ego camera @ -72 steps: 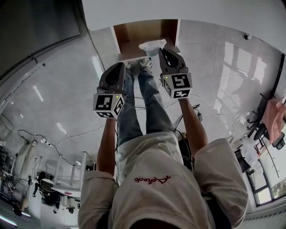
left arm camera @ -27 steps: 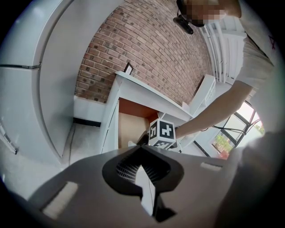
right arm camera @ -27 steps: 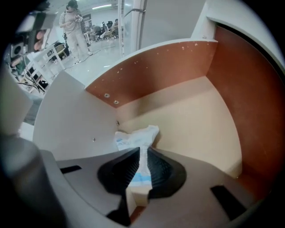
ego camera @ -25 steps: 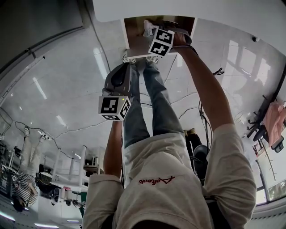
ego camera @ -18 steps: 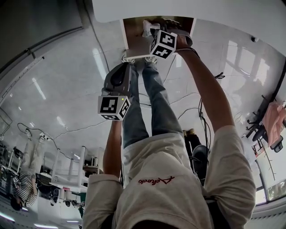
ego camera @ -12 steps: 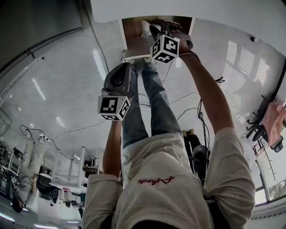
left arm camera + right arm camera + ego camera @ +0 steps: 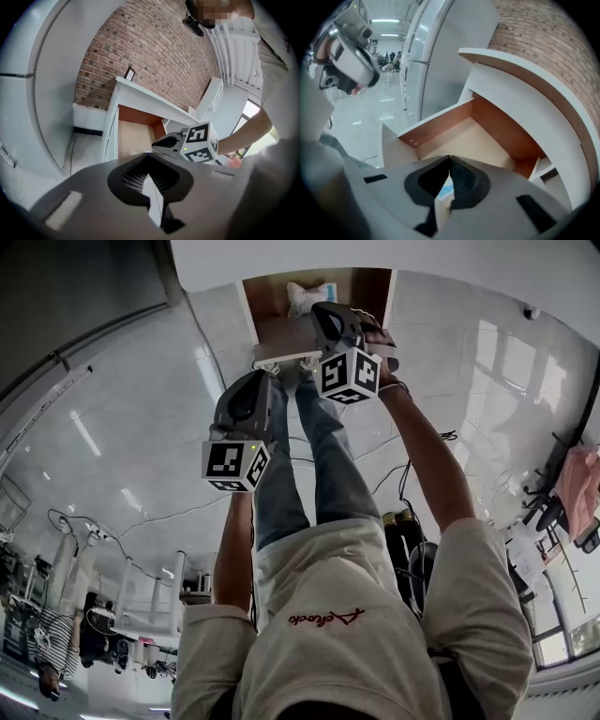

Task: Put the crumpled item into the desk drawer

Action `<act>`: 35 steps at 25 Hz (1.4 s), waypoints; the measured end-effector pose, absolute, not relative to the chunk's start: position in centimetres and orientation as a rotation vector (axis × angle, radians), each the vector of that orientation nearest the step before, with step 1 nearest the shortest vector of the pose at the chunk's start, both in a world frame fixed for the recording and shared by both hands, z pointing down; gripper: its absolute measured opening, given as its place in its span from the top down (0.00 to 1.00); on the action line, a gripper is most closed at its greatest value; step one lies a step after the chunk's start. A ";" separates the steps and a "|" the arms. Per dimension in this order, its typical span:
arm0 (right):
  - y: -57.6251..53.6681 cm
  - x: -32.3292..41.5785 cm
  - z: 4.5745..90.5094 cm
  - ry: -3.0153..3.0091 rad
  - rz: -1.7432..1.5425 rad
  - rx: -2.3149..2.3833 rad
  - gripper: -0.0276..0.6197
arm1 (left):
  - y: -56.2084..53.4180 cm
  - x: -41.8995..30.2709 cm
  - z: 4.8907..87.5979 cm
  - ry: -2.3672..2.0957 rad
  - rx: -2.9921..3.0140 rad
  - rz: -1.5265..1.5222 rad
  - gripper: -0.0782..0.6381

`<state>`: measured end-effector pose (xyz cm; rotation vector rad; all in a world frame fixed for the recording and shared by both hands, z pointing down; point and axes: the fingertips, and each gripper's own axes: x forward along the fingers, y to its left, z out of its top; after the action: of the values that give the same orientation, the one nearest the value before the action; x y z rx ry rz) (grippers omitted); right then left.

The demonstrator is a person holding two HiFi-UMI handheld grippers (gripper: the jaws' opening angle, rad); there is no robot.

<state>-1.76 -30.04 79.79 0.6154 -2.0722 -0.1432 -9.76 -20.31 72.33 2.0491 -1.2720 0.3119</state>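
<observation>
Head view: closest in, L gripper (image 7: pixel 268 379) hangs over the person's legs (image 7: pixel 323 456), short of the drawer (image 7: pixel 281 334). Left gripper view shows its fingers (image 7: pixel 140 171) tip to tip w/ nothing in them. R gripper (image 7: pixel 321 313) is further out, over the drawer's front part, tilted down into it. In right gripper view its fingers (image 7: pixel 464 180) have just snapped closed, tips together, nothing between. A bit of white-and-blue shows thru the slot below the tips, but that lies on the drawer floor beyond, not in the grip. Drawer stands open under the white counter (image 7: pixel 281 259). Crumpled item (image 7: pixel 305 296) lies inside toward the back, left of centre, apart from R gripper. No other contents visible; the rest of the floor is bare tan board w/ brown side walls. Step, as I read it: item's in and let go, so the placing is done and this is the pull-back stage. Next prob. calls for lifting R clear w/o catching the drawer's front edge. Pushing the drawer in would be extra; task doesn't ask for it.
</observation>
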 end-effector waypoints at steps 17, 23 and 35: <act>-26.1 3.9 71.5 -2.274 0.435 1.191 0.94 | -21.6 -7.4 71.8 -1.222 2.110 0.357 0.88; -24.3 4.0 69.3 -2.295 0.491 1.248 0.94 | -22.7 -6.7 69.9 -1.228 2.146 0.348 0.88; -28.7 4.7 58.5 -2.393 0.351 1.357 0.94 | -25.5 -7.6 59.8 -1.340 2.236 0.237 0.88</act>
<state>4.73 -28.70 58.48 1.3572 -2.3927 0.3510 -7.62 -25.53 59.82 2.2359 -1.3403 0.2365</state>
